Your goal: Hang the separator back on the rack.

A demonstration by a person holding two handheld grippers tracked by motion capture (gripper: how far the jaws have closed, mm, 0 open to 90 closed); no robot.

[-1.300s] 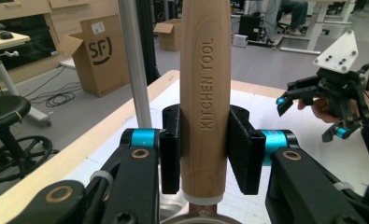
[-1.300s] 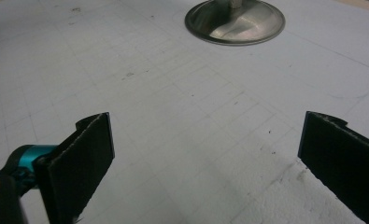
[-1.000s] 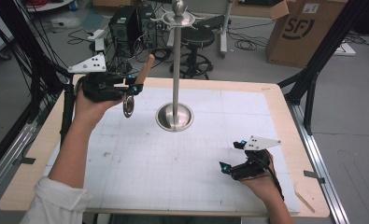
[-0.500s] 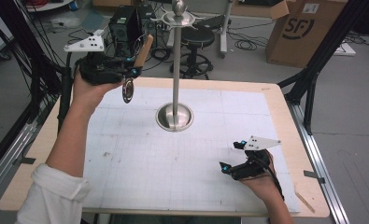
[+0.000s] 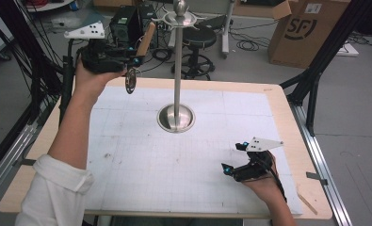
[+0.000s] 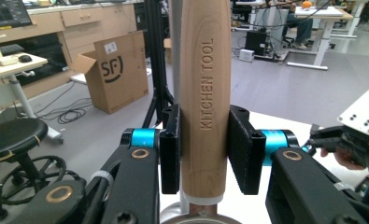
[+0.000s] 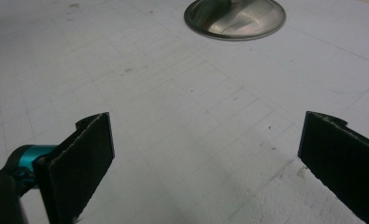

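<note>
Left gripper (image 6: 204, 161): squeezing the wooden handle (image 6: 205, 93) of a kitchen tool, up high near the metal stand (image 5: 176, 84)
Right gripper (image 7: 205, 163): jaws wide apart, nothing between them, low over the white mat (image 5: 174, 165)

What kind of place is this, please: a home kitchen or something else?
Most likely a lab or workshop, not a kitchen. A cardboard box stands on the bare floor, loose cables trail there, and office desks stand behind. The work table carries a gridded mat.

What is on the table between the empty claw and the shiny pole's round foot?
Nothing. In the right gripper view, bare white mat runs from the right gripper to the stand's round base; the high view agrees.
</note>
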